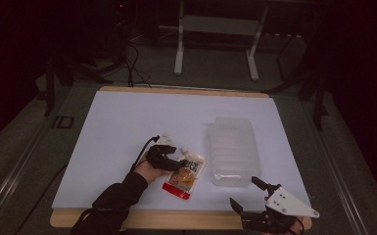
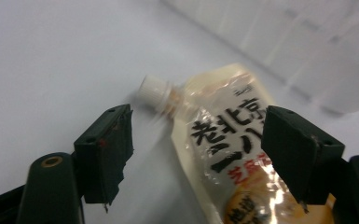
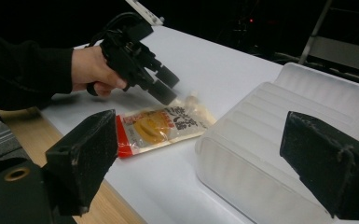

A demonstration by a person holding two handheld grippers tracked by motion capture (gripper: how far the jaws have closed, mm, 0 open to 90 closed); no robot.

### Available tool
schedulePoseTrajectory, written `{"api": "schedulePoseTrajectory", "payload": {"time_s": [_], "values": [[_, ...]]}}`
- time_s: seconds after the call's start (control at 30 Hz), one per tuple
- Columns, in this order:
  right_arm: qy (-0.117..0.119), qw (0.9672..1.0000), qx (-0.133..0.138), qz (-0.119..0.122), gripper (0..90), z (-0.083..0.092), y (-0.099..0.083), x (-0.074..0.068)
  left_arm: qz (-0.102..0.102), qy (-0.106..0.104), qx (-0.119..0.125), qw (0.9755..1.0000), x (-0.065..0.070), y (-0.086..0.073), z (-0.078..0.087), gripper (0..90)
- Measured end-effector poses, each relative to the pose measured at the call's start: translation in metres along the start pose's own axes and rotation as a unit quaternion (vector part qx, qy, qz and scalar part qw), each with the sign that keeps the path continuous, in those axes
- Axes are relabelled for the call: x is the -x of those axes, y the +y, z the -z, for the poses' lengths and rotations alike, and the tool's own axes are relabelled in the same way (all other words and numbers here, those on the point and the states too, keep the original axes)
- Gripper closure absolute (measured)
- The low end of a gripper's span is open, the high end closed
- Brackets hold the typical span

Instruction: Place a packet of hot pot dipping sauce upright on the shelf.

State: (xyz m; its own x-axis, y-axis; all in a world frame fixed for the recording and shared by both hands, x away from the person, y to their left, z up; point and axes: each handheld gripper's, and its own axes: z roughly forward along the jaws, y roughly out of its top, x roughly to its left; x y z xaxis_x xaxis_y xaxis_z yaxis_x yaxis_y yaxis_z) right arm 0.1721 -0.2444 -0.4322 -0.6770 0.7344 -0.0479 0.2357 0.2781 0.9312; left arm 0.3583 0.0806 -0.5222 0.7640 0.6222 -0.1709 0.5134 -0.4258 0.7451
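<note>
We've got the flat, glossy sauce pouch with a white screw cap (image 1: 184,172) lying on the white-covered bench (image 1: 127,127), just beside the clear ribbed plastic tub (image 1: 233,151). Left tongs (image 2: 198,149) hang wide open straddling its neck, probably lining up a pinch. Right tongs (image 3: 224,163) are wide too, empty, facing the tub, likely waiting.

White-capped pouch (image 2: 233,144) between parted fingers (image 2: 103,149), on table (image 2: 51,56)

The table (image 1: 127,117) is seen from above; the pouch (image 2: 233,154) is viewed close, and shared by all 3 views.
</note>
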Motion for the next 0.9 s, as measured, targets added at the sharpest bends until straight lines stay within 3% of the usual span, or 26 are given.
{"api": "schedulePoseTrajectory", "payload": {"time_s": [0.23,0.5,0.73,0.9], "values": [[0.0,1.0,0.0,-0.002,11.2,0.0,0.0,0.0,0.001,0.005,-0.03,0.9995,0.004,-0.001,-0.014,26.9],[0.0,1.0,0.001,-0.001,11.3,0.0,0.0,0.0,-0.005,0.021,-0.035,0.9992,0.014,-0.003,-0.017,29.3],[0.0,1.0,-0.002,0.003,11.3,-0.001,0.0,-0.001,-0.004,0.026,-0.05,0.9984,0.023,-0.002,-0.016,45.4],[0.0,1.0,-0.003,0.005,11.3,-0.001,0.0,-0.002,-0.016,0.051,-0.078,0.9955,0.026,0.005,-0.017,61.4]]}}
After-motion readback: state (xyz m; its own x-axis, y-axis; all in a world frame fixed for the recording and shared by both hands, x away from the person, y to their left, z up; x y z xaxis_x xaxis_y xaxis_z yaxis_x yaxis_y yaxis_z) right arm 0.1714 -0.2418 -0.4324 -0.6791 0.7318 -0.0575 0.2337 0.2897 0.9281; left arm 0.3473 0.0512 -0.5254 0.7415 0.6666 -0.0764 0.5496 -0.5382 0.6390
